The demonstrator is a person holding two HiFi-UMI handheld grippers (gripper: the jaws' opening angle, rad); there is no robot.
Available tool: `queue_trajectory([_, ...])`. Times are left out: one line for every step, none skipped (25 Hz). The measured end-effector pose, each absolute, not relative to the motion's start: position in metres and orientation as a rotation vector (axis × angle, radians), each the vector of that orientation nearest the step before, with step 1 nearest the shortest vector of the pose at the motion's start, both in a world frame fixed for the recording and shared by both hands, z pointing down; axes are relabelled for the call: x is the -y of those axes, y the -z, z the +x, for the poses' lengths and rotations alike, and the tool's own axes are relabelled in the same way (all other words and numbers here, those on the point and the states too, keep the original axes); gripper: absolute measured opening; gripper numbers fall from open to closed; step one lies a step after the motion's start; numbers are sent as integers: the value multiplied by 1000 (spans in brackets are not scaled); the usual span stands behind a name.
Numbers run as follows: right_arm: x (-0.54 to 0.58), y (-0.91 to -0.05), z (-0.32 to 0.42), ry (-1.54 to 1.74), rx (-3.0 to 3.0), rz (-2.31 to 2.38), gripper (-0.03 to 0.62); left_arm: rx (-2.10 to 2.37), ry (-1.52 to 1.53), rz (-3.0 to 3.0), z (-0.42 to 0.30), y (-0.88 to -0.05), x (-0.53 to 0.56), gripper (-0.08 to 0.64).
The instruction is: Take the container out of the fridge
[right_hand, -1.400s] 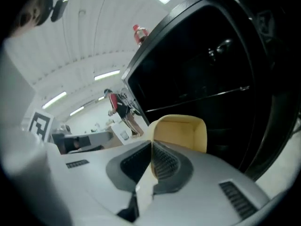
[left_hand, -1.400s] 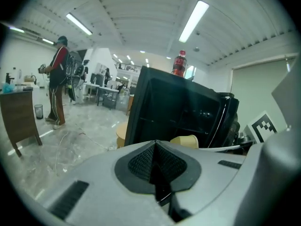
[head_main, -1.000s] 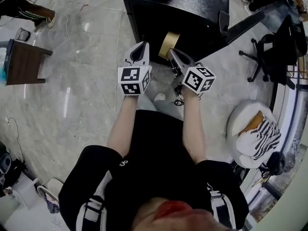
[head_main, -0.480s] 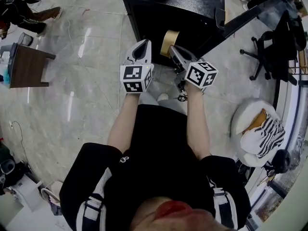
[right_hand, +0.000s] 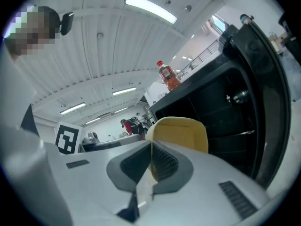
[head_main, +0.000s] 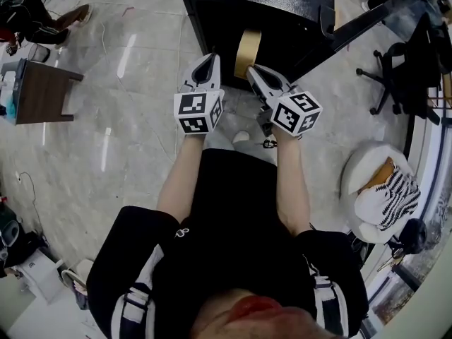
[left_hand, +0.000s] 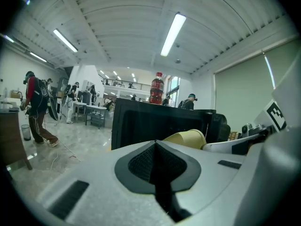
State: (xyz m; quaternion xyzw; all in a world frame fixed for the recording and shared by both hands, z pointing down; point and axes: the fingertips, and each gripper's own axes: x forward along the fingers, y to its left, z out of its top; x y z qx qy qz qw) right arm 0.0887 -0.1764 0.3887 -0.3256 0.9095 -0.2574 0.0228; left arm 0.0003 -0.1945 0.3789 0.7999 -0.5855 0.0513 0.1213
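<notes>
Marble floor, open black fridge; right hand-held gripper clamps yellow container rim; left hand-held gripper closed, empty.

There are two grey hand-held tongs, the left tongs and the right tongs. Each carries one white cube with black square markers, which makes two cubes, one on the left and one on the right. There is also one black box-shaped fridge, one pale yellow cylindrical container, one red plastic bottle, one small brown wooden table, one black office chair and one white round cushioned seat.
</notes>
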Motion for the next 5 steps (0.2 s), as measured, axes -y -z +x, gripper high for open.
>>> queue_trajectory([176, -385, 88, 749, -2825, -1017, 14, 1713, -146, 2336, 0, -379, 195, 8])
queue_trajectory([177, -382, 88, 698, -2833, -1031, 14, 1715, -142, 2337, 0, -378, 196, 8])
queue_trajectory([178, -380, 89, 649, -2839, -1047, 14, 1717, -136, 2337, 0, -377, 197, 8])
queue_trajectory([179, -377, 89, 602, -2844, -1064, 14, 1720, -130, 2338, 0, -376, 198, 8])
queue_trajectory([181, -375, 90, 556, -2846, -1081, 14, 1721, -123, 2339, 0, -375, 199, 8])
